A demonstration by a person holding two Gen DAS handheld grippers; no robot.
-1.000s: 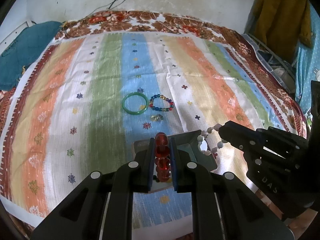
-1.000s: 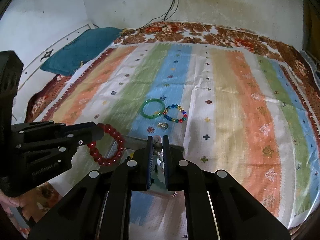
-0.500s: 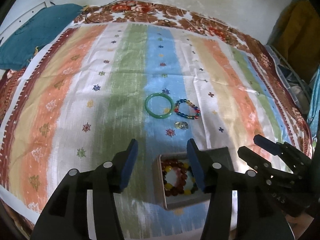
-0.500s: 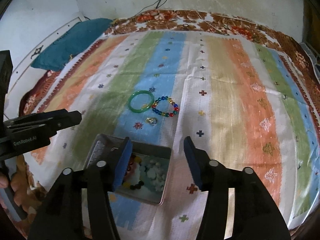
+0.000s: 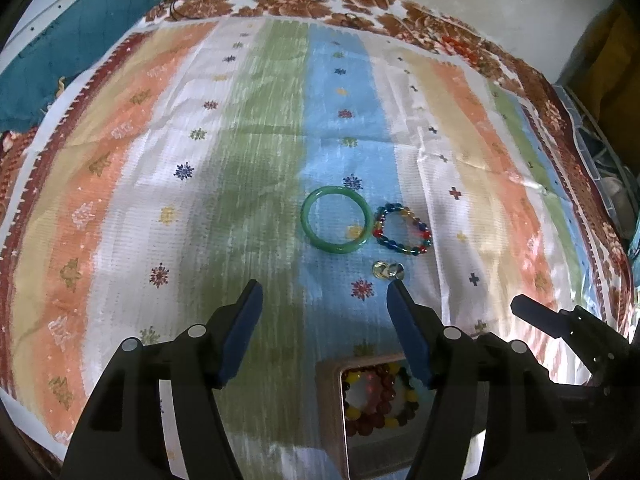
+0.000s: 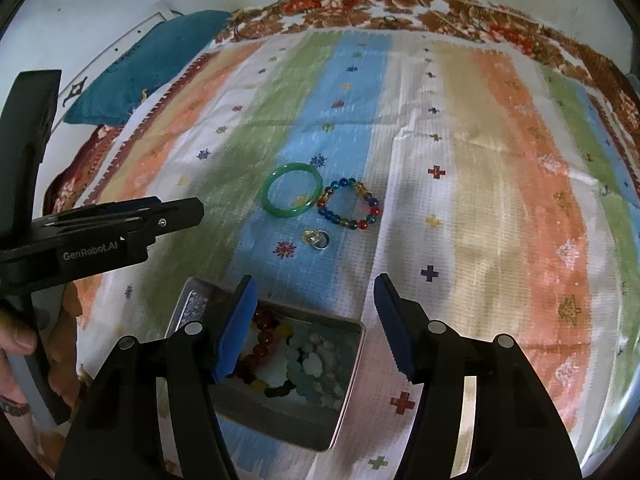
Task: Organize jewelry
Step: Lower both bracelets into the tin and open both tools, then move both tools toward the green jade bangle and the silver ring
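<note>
1. Our left tongs (image 5: 324,322) and right tongs (image 6: 314,316) both stand released, jaws wide apart and empty, above the near edge of the bed (image 6: 500,160).
2. Below them the tin box (image 6: 352,364) lies on the striped sheet, holding red, yellow and pale beaded bracelets.
3. Farther out, two small rings (image 6: 316,238) lie touching each other.
4. Just beyond, the green bangle (image 6: 292,196) touches the multicoloured bead bracelet (image 6: 349,204) on its right.
5. A teal pillow (image 6: 148,68) lies far left.
</note>
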